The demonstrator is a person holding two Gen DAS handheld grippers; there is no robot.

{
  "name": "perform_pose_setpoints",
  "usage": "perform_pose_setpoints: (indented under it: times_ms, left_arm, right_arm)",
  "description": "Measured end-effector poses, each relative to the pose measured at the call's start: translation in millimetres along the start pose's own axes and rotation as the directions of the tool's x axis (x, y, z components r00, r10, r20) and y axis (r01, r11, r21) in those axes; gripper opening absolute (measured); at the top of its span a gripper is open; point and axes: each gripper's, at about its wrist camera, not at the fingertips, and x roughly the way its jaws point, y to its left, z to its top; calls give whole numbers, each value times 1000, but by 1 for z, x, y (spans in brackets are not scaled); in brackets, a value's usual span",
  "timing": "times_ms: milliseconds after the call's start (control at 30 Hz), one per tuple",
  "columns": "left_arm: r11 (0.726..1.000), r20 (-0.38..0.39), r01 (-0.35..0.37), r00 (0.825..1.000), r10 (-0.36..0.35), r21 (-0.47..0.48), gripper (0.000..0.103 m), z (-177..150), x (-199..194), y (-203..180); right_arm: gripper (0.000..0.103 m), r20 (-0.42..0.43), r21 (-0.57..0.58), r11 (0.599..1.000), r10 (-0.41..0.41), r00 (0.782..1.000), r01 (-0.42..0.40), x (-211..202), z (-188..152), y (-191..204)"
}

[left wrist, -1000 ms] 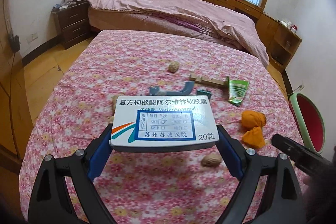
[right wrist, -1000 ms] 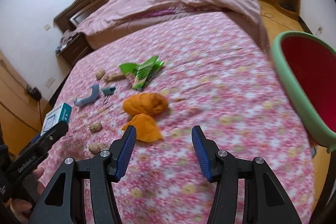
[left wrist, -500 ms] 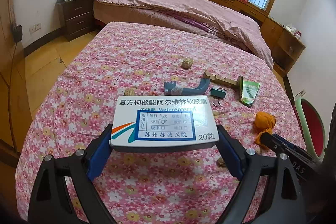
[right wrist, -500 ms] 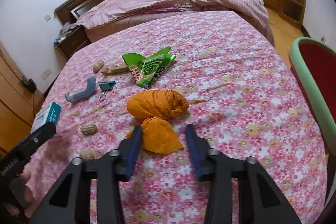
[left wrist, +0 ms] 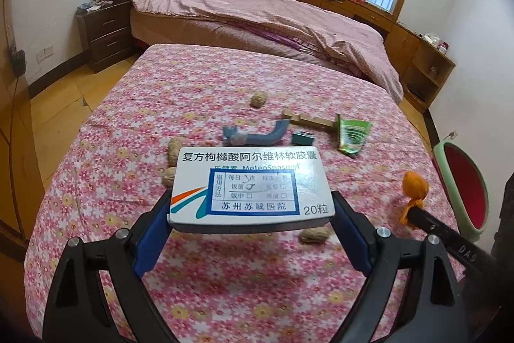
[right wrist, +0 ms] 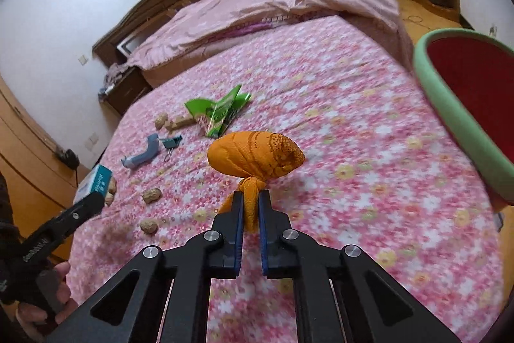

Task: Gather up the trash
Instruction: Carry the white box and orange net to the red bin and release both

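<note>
My left gripper [left wrist: 250, 214] is shut on a white medicine box [left wrist: 250, 185] and holds it above the floral cloth [left wrist: 135, 130]. My right gripper [right wrist: 250, 204] is shut on the knotted tail of an orange cloth bundle [right wrist: 257, 154], lifted off the cloth; the bundle also shows in the left wrist view [left wrist: 415, 185]. A green wrapper [right wrist: 221, 111], several peanuts [right wrist: 151, 195], a blue-grey plastic piece [right wrist: 141, 154], a binder clip [right wrist: 172, 142] and a wooden piece [right wrist: 181, 121] lie on the cloth.
A red bin with a green rim [right wrist: 449, 105] stands at the table's right edge; it also shows in the left wrist view [left wrist: 462, 182]. A bed with a pink cover [left wrist: 273, 18] lies behind. A nightstand [left wrist: 102, 34] stands at the left.
My right gripper moved onto the orange bundle, closed on its tail and lifted it. My left gripper kept hold of the box and drew back a little.
</note>
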Motion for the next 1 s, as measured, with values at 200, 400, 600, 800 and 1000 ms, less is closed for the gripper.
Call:
perform_pose_setpoints:
  times_ms: [200, 400, 600, 800, 1000]
  left_arm:
    - [999, 15, 26, 1000, -27, 30, 91, -4, -13, -17]
    - [996, 7, 81, 997, -81, 47, 91, -7, -24, -34]
    - [989, -11, 126, 992, -125, 81, 91, -8, -27, -58]
    - [976, -31, 170, 985, -167, 137, 91, -9, -26, -92]
    - [958, -66, 220, 975, -211, 184, 91, -9, -20, -129]
  right_arm:
    - [8, 81, 23, 1000, 2, 997, -4, -40, 2, -9]
    - [8, 145, 42, 999, 6, 989, -12, -73, 1, -21]
    - [8, 174, 68, 998, -12, 985, 0, -94, -2, -36]
    - [8, 201, 116, 993, -50, 978, 27, -113, -4, -64]
    - [8, 224, 166, 984, -103, 969, 66, -129, -4, -94]
